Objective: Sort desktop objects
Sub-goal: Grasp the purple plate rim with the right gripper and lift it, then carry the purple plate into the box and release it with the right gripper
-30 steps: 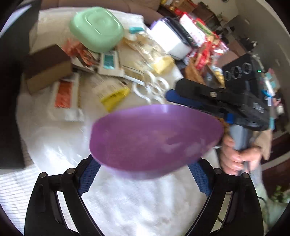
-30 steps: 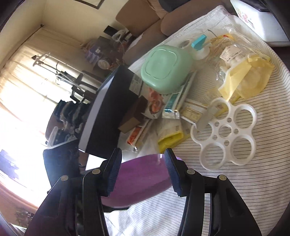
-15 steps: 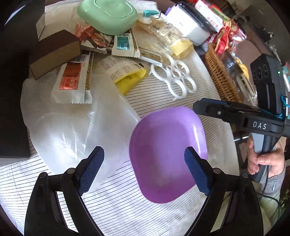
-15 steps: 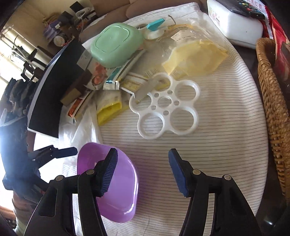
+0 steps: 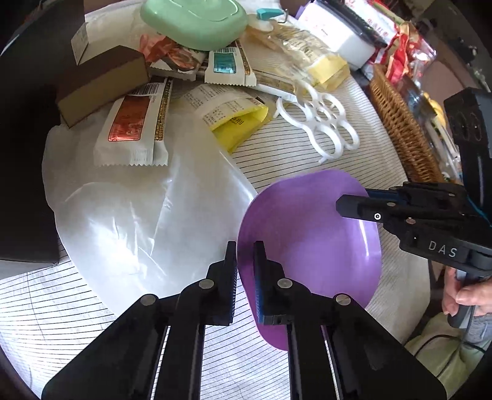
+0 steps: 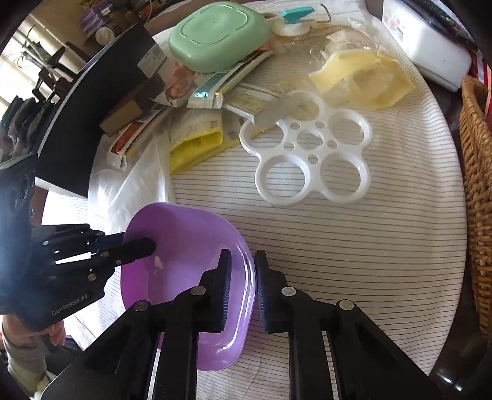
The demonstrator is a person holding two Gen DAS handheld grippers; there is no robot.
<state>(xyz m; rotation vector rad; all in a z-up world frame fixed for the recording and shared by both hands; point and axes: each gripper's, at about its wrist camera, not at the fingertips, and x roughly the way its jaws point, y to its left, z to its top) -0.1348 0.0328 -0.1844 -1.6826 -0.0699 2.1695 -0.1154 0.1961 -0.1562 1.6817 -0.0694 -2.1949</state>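
A purple bowl (image 5: 307, 234) (image 6: 184, 246) sits on the striped tablecloth close in front of both grippers. My left gripper (image 5: 245, 246) points steeply down, its jaws closing tight on the bowl's left rim, with the rim pinched between the blue pads. My right gripper (image 6: 243, 255) grips the opposite rim the same way, one finger inside the bowl and one outside. In each wrist view the other gripper (image 5: 341, 204) (image 6: 150, 244) reaches over the bowl's far edge.
Behind the bowl lie a white ring holder (image 6: 310, 154), a yellow packet (image 5: 240, 126), snack wrappers (image 5: 132, 126), a green lidded box (image 5: 193, 21) and a clear plastic bag (image 5: 138, 215). A wicker basket (image 6: 476, 184) borders the right edge and a black box (image 5: 24, 154) the left.
Both grippers stood wide open by the bowl half a second ago. Now each has dropped a little and shut on a rim of the bowl, which rests on the cloth.
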